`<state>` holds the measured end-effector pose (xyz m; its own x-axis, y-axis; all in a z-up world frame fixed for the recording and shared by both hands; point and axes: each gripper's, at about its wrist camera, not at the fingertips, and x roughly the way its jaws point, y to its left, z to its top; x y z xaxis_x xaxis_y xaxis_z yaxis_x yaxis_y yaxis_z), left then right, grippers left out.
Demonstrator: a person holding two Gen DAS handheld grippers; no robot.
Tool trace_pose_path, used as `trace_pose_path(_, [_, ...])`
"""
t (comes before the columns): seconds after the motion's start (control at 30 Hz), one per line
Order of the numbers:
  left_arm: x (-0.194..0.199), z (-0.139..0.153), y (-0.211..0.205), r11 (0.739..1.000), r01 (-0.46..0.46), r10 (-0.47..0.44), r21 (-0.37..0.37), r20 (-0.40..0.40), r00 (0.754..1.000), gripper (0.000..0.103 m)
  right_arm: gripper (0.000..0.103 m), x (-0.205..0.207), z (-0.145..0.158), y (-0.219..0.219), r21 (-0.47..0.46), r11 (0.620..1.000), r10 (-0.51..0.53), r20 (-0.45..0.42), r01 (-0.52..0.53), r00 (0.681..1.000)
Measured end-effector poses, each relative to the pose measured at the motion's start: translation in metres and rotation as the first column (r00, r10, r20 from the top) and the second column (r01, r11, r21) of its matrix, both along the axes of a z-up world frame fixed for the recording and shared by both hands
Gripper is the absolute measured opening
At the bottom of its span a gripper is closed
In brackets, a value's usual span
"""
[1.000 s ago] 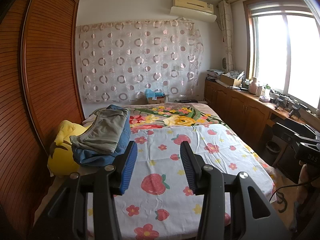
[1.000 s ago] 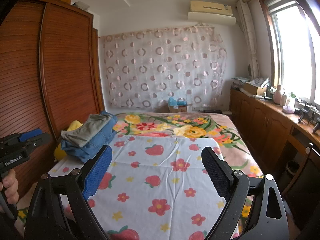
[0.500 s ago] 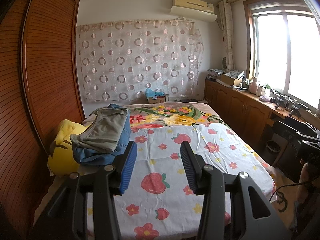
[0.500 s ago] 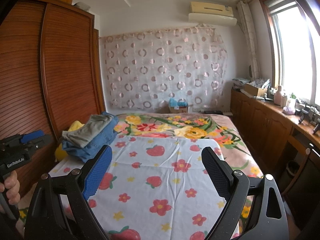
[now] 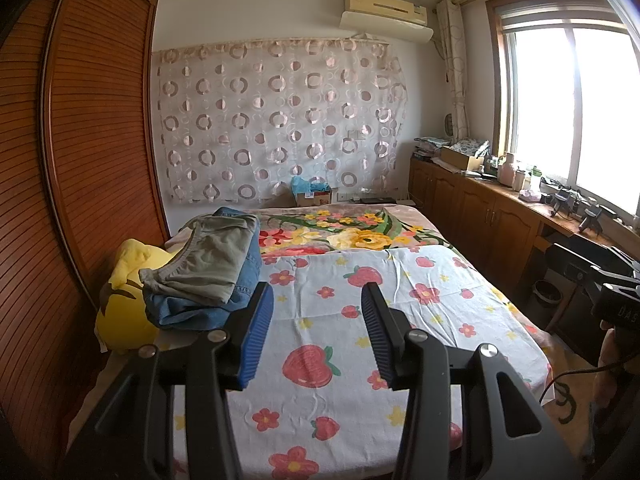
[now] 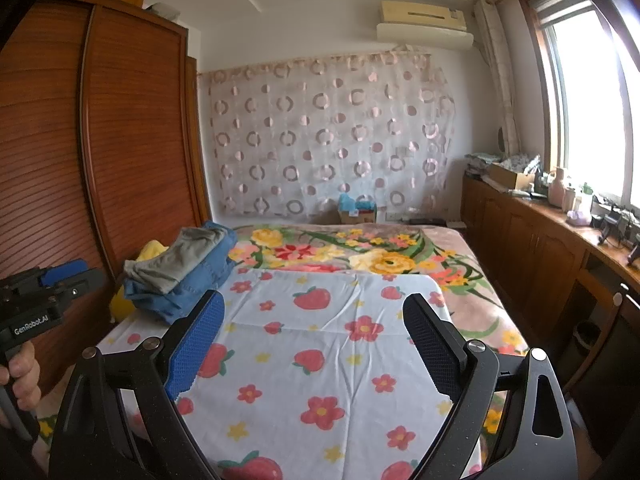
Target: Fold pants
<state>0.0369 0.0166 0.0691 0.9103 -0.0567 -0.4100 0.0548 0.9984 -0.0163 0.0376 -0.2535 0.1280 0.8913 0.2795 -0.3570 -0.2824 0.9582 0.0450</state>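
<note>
Left to right: wardrobe [image 5: 80, 160] along the left wall, then a yellow plush toy [image 5: 124, 304] at the bed's left edge, with the pants stack leaning on it: grey-green pants [image 5: 208, 260] on top of blue jeans [image 5: 200, 312], both already folded by the look of it. Strawberry sheet [image 5: 360, 340] covers the near half of the bed [image 5: 400, 224] and is bare, no garment laid out on it. Left gripper [image 5: 316, 332] hovers above the sheet, jaws partly apart, nothing between them; stack sits just left of its left finger, not touching. Right gripper [image 6: 314, 344] also hovers over the sheet, jaws spread wider, also holding nothing; in its view the stack [image 6: 180, 272] is up-left, well clear of the fingers. Read: either between garments or not started, no fold in progress. Can't see any unfolded pants in either view, so can't tell which pair is next. Next move likely needs a pair pulled onto the open sheet and spread flat: pinch at the waistband with one gripper, other takes the hem, keep the stack from toppling off the toy.
</note>
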Motion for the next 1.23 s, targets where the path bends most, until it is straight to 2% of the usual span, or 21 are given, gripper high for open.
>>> trace_pose_path(1.23, [-0.0005,-0.0011,0.0016,1.0,-0.001,0.001,0.0,-0.001,1.0,0.047,0.093,0.0009,-0.0019,-0.0009,-0.001,1.0,-0.005,0.0,0.005,1.0])
